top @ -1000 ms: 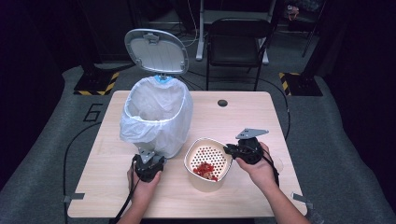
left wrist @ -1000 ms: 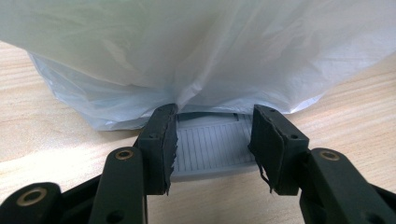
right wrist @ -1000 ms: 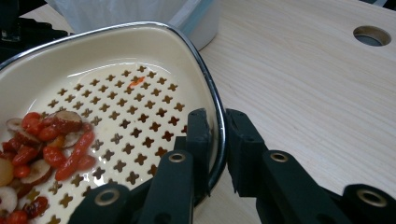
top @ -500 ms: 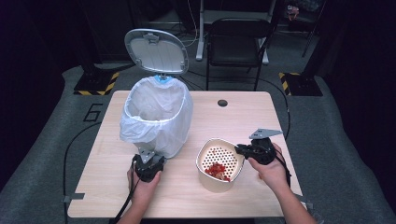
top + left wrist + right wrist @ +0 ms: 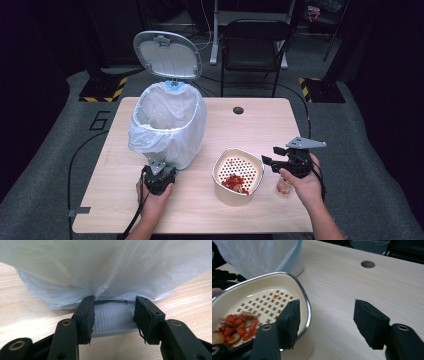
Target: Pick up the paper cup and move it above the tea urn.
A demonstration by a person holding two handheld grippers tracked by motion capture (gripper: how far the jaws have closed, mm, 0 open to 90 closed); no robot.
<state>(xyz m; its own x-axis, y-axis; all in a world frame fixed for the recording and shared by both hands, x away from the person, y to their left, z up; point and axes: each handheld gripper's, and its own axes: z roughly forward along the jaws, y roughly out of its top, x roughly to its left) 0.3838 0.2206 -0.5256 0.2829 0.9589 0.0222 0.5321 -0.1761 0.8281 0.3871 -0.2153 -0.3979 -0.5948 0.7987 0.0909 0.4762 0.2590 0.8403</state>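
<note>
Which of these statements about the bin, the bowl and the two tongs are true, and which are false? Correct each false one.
1. The bin's lid stands open. True.
2. The left tongs grip the grey pedal at the bin's foot. True.
3. The right tongs clamp the bowl's rim. False: their jaws have just been opening and stand apart, off the rim.
4. The bowl is empty. False: red food scraps lie in it.
5. The bin has no liner. False: a white bag lines it.

**Bin at the left, bowl at the right**

On the pale wooden counter (image 5: 250, 125) the white bag-lined bin (image 5: 167, 125) stands at left. The cream perforated bowl (image 5: 238, 175) stands to its right, nearer the person, with red food scraps (image 5: 234, 183) in it.
</note>
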